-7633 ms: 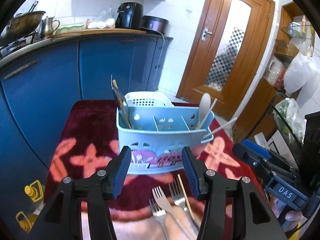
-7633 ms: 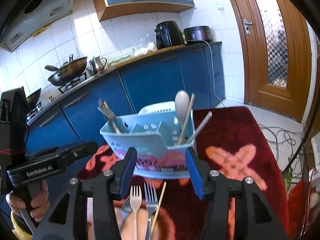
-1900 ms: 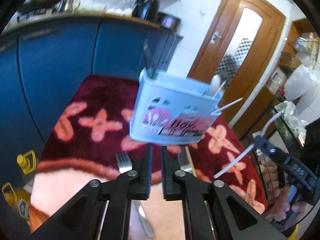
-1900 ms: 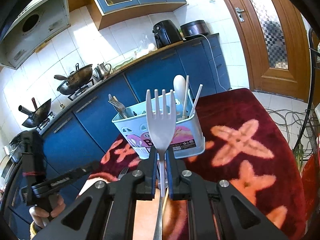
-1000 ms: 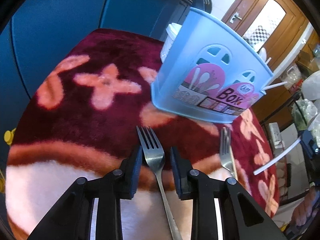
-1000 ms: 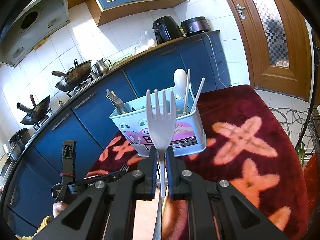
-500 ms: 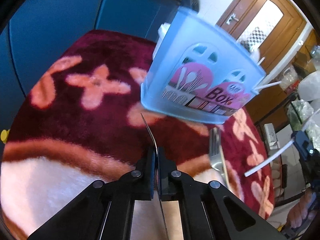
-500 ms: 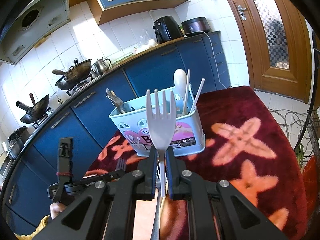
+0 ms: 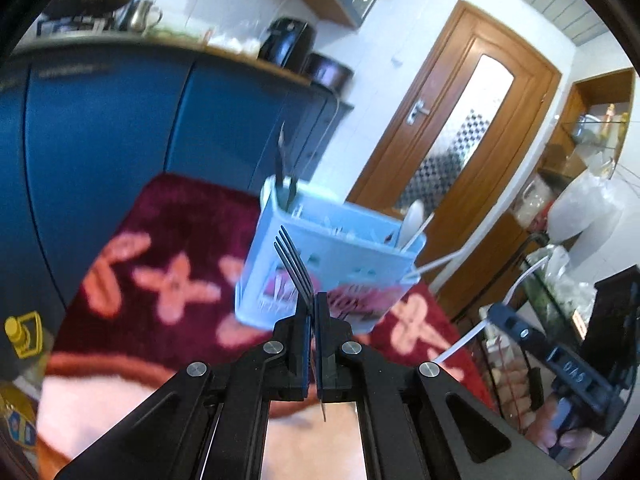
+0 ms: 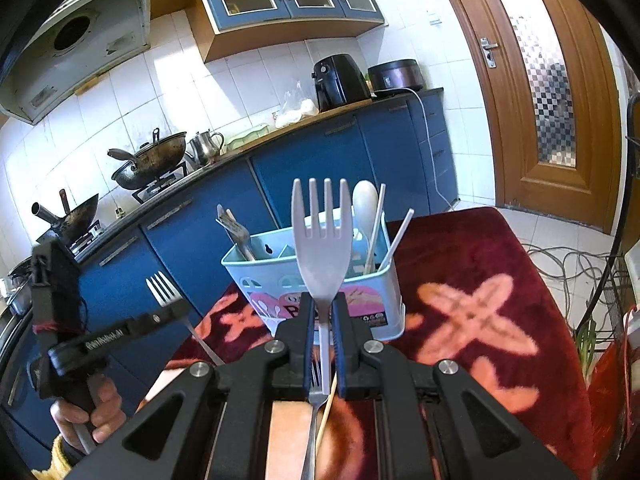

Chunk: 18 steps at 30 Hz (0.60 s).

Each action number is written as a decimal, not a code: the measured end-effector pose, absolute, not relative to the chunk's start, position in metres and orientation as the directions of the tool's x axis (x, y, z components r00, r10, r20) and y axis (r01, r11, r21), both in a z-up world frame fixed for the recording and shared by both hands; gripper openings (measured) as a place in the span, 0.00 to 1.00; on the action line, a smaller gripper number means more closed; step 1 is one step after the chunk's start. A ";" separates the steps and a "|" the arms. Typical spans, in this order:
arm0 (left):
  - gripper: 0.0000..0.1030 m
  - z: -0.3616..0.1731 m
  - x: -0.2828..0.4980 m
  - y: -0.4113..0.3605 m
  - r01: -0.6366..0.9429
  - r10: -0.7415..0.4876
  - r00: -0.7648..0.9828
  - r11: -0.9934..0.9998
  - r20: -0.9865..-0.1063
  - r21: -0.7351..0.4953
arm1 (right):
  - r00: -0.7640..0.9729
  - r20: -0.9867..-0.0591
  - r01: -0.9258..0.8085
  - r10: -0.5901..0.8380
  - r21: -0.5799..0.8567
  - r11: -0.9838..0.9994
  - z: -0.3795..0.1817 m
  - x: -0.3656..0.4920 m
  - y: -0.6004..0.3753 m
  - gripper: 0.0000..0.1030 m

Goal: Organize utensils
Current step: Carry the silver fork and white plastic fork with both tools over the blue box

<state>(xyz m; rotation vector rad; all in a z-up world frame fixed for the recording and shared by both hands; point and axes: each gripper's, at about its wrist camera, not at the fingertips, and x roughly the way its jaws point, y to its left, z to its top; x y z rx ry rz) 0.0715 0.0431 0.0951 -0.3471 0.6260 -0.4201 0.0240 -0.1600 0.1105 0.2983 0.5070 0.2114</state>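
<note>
A light blue utensil caddy (image 9: 332, 272) (image 10: 320, 280) stands on the dark red flowered cloth, holding a white spoon (image 10: 365, 204), chopsticks and dark utensils. My left gripper (image 9: 311, 312) is shut on a metal fork (image 9: 294, 268), lifted with tines up in front of the caddy; it also shows in the right wrist view (image 10: 164, 288). My right gripper (image 10: 321, 312) is shut on a white plastic fork (image 10: 322, 236), upright before the caddy. Another metal fork (image 10: 314, 392) and a chopstick (image 10: 326, 408) lie on the cloth below my right gripper.
Blue kitchen cabinets (image 10: 320, 160) run behind the table, with woks (image 10: 152, 160), a kettle and appliances on the counter. A wooden door (image 9: 452, 152) is at the right. Shelves with bags (image 9: 576, 208) stand at the far right.
My left gripper closed on the metal fork that lay on the cloth and has lifted it up in front of the caddy. My right gripper still holds the white fork upright.
</note>
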 end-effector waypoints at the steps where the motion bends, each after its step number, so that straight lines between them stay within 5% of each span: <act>1: 0.01 0.100 0.072 0.043 0.274 -0.474 0.738 0.861 -0.480 -0.429 | 0.856 -0.441 -0.125 0.270 0.330 0.936 0.112 0.024 -0.160 0.10; 18: 0.01 0.205 0.104 0.038 0.258 -0.339 0.881 0.929 -0.330 -0.266 | 0.861 -0.435 -0.122 0.262 0.325 0.938 0.117 0.025 -0.162 0.10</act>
